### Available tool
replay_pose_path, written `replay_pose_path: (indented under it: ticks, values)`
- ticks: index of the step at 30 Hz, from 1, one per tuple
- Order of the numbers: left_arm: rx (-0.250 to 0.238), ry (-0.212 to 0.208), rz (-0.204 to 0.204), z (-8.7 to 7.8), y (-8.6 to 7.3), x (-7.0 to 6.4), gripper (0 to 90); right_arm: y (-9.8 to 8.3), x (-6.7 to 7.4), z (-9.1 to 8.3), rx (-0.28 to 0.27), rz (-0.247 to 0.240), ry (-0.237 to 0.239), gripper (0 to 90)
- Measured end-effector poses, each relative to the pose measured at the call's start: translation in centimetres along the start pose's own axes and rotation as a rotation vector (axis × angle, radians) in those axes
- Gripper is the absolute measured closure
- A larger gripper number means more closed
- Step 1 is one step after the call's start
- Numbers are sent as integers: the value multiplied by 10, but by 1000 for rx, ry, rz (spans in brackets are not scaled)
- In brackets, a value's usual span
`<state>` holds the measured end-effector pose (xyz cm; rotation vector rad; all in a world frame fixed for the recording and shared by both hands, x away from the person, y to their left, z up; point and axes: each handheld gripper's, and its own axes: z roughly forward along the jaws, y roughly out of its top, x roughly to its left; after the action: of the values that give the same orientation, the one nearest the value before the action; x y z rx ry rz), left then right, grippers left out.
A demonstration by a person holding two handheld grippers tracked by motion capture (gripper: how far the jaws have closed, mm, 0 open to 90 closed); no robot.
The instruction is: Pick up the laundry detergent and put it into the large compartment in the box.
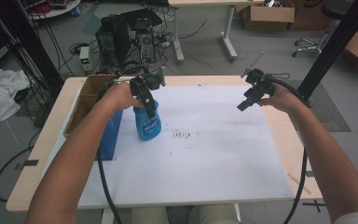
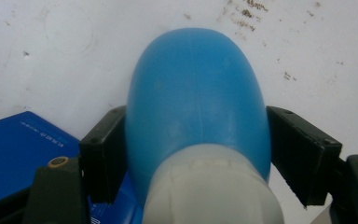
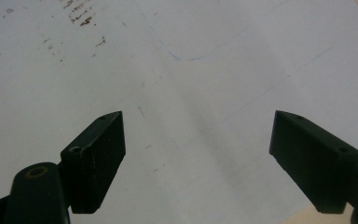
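A blue plastic bottle (image 1: 148, 126) with a label stands upright on the white sheet (image 1: 214, 158), left of the middle. My left gripper (image 1: 149, 107) comes down on it from above, jaws on either side of its upper body. In the left gripper view both black pads touch the sides of the blue bottle (image 2: 196, 88), just above its white cap (image 2: 209, 191); my left gripper (image 2: 196, 135) is shut on it. My right gripper (image 1: 242, 104) hovers over the far right of the sheet. In its own view my right gripper (image 3: 198, 140) stands wide open with nothing between the jaws.
An open cardboard box (image 1: 85, 100) sits at the table's left edge, with a dark blue box (image 1: 108, 137) against its near side, close to the bottle. Brown stains (image 1: 182, 135) mark the sheet's middle. Bare wooden table (image 1: 284, 140) shows right of the sheet.
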<state>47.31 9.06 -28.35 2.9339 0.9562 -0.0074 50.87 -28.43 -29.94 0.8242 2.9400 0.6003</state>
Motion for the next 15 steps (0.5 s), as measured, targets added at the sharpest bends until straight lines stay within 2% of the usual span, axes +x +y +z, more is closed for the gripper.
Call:
replay_pose_path:
  ticks: [15]
  values:
    - [-4, 5, 4, 0, 0, 0, 317, 1, 1, 0, -1, -2, 1, 181]
